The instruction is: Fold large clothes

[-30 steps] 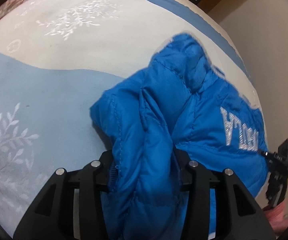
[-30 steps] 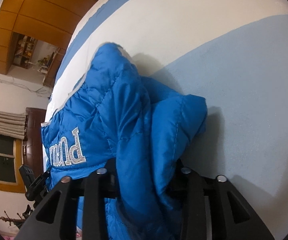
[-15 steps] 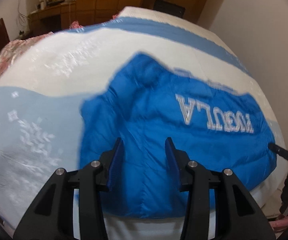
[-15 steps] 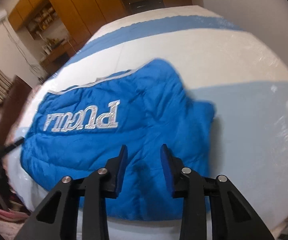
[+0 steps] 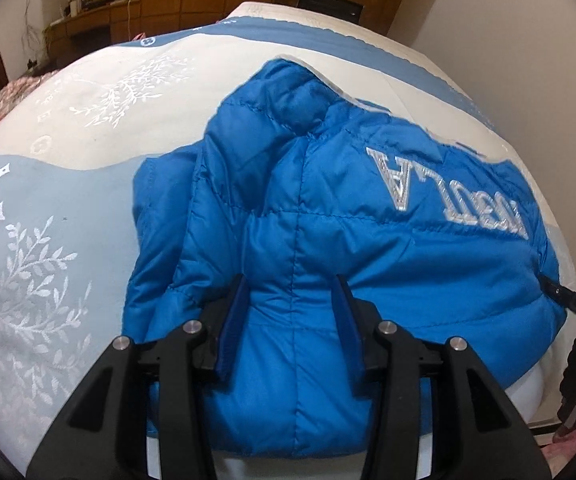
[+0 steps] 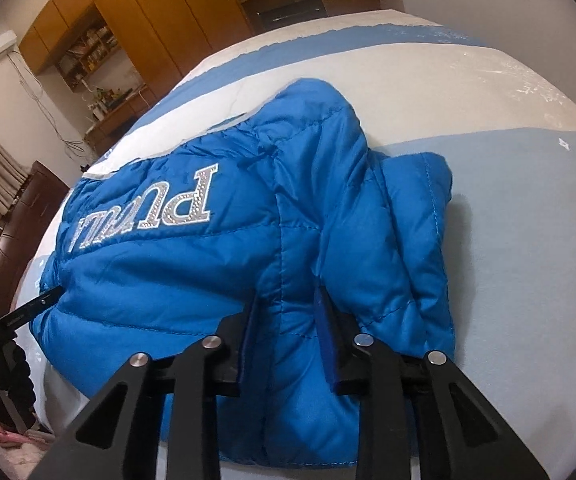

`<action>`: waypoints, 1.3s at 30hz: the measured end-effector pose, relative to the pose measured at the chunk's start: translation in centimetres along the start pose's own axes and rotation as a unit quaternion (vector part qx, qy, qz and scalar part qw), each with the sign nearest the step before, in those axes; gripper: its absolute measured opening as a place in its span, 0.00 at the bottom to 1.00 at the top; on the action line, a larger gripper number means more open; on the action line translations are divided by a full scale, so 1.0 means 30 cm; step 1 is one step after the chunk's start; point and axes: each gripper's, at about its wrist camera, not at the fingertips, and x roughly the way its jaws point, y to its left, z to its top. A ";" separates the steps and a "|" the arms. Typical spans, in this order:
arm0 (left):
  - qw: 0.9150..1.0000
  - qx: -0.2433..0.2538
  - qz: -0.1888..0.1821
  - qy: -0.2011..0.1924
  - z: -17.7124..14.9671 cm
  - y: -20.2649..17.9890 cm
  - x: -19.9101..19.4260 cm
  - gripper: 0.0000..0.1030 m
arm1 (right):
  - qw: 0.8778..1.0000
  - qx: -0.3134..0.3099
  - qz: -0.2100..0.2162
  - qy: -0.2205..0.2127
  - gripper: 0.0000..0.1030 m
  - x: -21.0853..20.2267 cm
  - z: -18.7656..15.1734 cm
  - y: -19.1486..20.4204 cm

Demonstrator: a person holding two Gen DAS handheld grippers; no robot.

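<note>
the blue puffer jacket lies on the bed cover, its long axis running crosswise to both claws. the left gripper and right gripper are released, jaws spread over its near hem, neither nearer.

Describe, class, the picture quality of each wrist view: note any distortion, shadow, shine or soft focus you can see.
Left wrist view: fisheye bends the bed cover into a dome; the blue jacket is sharp, its silver lettering glints, corners vignette black. Right wrist view: same bulge, the wardrobe leans; the jacket casts a soft shadow onto the bed cover at its right edge; fabric nearest the right gripper looks slightly soft.
</note>
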 end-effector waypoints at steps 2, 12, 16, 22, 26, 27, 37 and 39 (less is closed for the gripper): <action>1.000 -0.011 -0.005 -0.001 0.006 0.005 -0.043 0.40 | 1.000 0.002 0.004 -0.016 0.28 -0.059 0.001 0.020; 1.000 0.006 -0.007 0.011 -0.026 0.012 -0.048 0.40 | 1.000 -0.002 -0.028 0.006 0.25 -0.048 -0.079 0.005; 0.999 0.012 -0.031 -0.001 0.070 -0.036 -0.079 0.39 | 1.000 -0.004 0.007 -0.019 0.28 -0.100 0.038 0.045; 0.999 0.028 -0.027 -0.001 0.337 -0.132 0.041 0.41 | 1.000 -0.013 0.010 -0.011 0.28 0.069 0.322 0.084; 0.999 0.014 -0.008 0.030 0.495 -0.105 0.168 0.42 | 1.000 0.010 0.010 0.027 0.28 0.221 0.509 0.042; 0.999 0.005 -0.011 0.050 0.524 -0.088 0.216 0.42 | 0.999 0.013 0.008 0.037 0.28 0.247 0.531 0.030; 0.990 -0.068 -0.040 0.114 0.531 0.013 0.388 0.38 | 0.993 0.041 0.017 0.113 0.21 0.434 0.532 -0.095; 0.992 -0.066 -0.025 0.100 0.529 -0.005 0.333 0.37 | 0.992 0.058 0.036 0.109 0.22 0.381 0.537 -0.109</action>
